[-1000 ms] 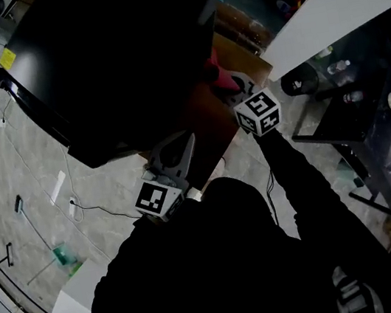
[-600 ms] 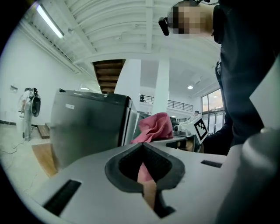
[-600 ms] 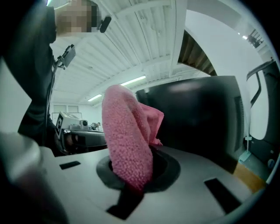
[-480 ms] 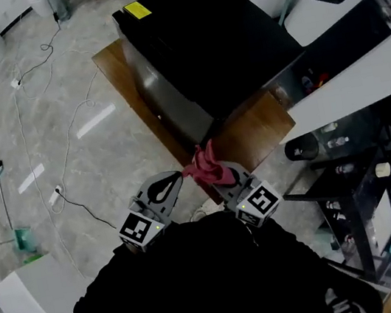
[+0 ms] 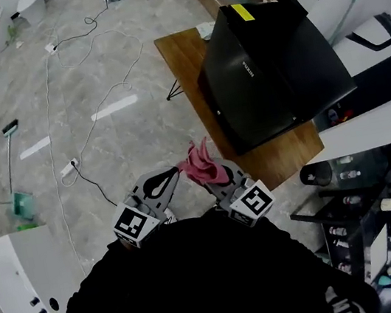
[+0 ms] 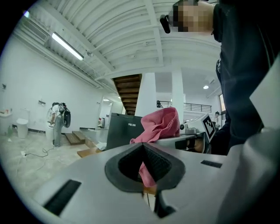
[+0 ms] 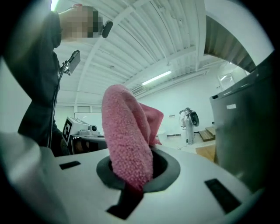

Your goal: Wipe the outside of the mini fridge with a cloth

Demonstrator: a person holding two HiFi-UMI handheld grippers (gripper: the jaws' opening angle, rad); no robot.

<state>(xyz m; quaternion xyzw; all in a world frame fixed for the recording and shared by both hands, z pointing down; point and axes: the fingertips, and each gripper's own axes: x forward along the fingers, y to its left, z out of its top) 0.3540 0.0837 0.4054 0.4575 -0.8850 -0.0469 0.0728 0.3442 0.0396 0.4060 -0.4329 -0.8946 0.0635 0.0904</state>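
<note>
Fridge: the black box-shaped mini fridge point(image 5: 272, 78) sits upper right on a brown wooden worktop point(image 5: 184, 68), well apart from both grippers.
Cloth: the pink fluffy cloth point(image 5: 198, 163) is bunched at lower centre.
Right hand-held gripper point(image 5: 214, 176): clamped on the cloth.
Left hand-held gripper point(image 5: 176, 169): closed, apparently nipping a strip of the cloth.
Risk: with both grippers gripping it, a tug apart could pull the cloth free.

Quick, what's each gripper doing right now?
Left gripper: closed, pinching an edge of the pink fuzzy cloth.
Right gripper: closed on the same cloth.
</note>
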